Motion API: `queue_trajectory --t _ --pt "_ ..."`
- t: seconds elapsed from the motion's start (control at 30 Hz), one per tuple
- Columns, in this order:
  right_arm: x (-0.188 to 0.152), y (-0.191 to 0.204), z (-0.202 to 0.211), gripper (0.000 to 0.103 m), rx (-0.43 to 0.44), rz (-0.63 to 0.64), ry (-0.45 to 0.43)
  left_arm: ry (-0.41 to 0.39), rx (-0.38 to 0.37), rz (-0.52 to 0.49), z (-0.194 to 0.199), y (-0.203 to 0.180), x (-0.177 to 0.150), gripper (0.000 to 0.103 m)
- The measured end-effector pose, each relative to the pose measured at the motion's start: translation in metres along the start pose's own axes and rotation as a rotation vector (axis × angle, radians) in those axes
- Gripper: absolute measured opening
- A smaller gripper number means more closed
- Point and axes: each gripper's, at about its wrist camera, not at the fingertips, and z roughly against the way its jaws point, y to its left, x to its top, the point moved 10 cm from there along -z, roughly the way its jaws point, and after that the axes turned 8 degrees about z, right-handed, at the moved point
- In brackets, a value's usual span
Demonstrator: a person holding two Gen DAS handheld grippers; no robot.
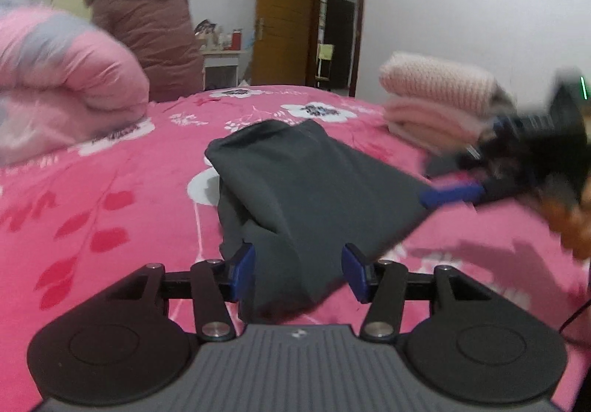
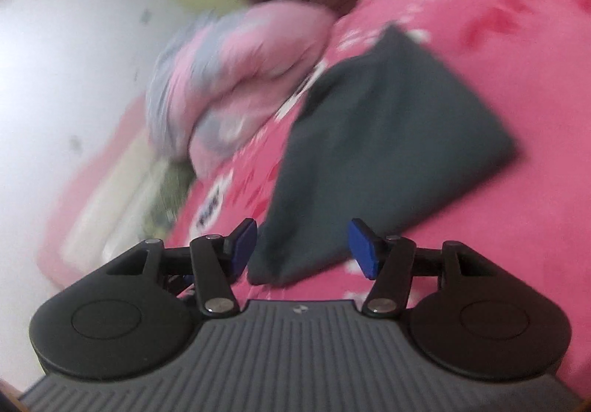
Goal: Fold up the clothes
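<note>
Left wrist view only: open doorway [image 1: 338, 16], stack of two folded pink knits [image 1: 439, 98], person in a brown padded coat [image 1: 147, 20], and the blurred right gripper [image 1: 452, 192] at the garment's far edge. Right wrist view is motion-blurred. One dark grey folded garment [image 1: 310, 197] lies on the pink floral bedsheet [image 1: 103, 197], one rolled pink quilt [image 1: 62, 83] beside. Left gripper [image 1: 298, 273] jaws apart, straddling the garment's near end; right gripper's jaws apart too.

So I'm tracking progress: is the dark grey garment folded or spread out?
Folded: the dark grey garment lies as a compact layered bundle on the pink bedsheet.
</note>
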Motion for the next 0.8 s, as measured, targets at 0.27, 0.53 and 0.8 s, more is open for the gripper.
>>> queue_trajectory --t 0.27,0.53,0.8 --pt "0.011 0.054 -0.106 0.04 -0.075 0.27 0.16 0.005 0.04 -0.108 -0.016 -0.006 -0.018 0.052" --pt "0.001 0.043 -0.141 0.019 -0.195 0.336 0.267 -0.01 0.006 -0.099 -0.016 -0.005 -0.02 0.052" --pt "0.003 0.048 -0.134 0.001 -0.184 0.346 0.219 -0.04 0.05 -0.124 -0.013 -0.006 -0.013 0.053"
